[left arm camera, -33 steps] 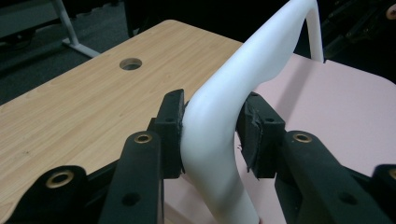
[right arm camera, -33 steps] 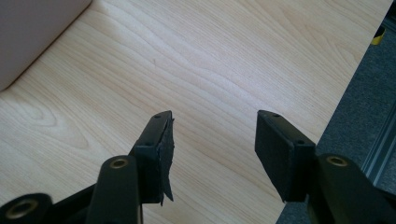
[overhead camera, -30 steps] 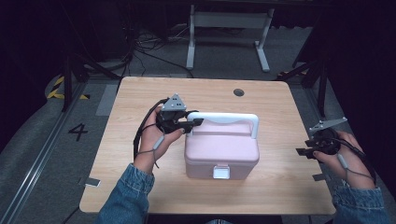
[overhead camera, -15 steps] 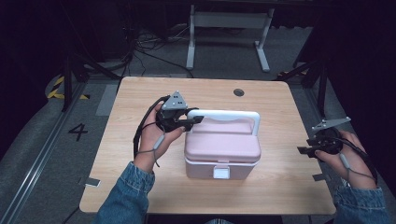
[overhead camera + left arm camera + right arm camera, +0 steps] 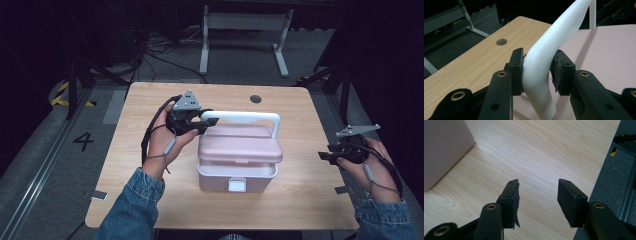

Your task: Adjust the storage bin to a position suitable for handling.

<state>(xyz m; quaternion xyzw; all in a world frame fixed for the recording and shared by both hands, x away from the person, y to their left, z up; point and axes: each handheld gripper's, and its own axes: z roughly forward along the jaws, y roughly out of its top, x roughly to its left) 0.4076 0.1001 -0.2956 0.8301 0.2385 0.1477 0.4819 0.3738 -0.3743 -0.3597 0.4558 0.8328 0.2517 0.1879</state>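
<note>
Both forearms are wearing blue denim sleeves point(image 5: 131, 207), cuffs showing stitched hems. Left tool point(image 5: 210, 118) is carrying a grey three-cornered plate on its black body; a dark cable is looping from it. Right tool point(image 5: 325, 155) is showing the same grey plate and black cable. Jaws are matte black, brass-ringed screw holes running along them; one right pad's lining is fraying.

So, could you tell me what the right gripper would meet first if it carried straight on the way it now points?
Probably the bare wooden table: the right gripper, jaws open and empty, points down over it, while the pink box lies off to one side of that line. Depth is hard to judge.
</note>
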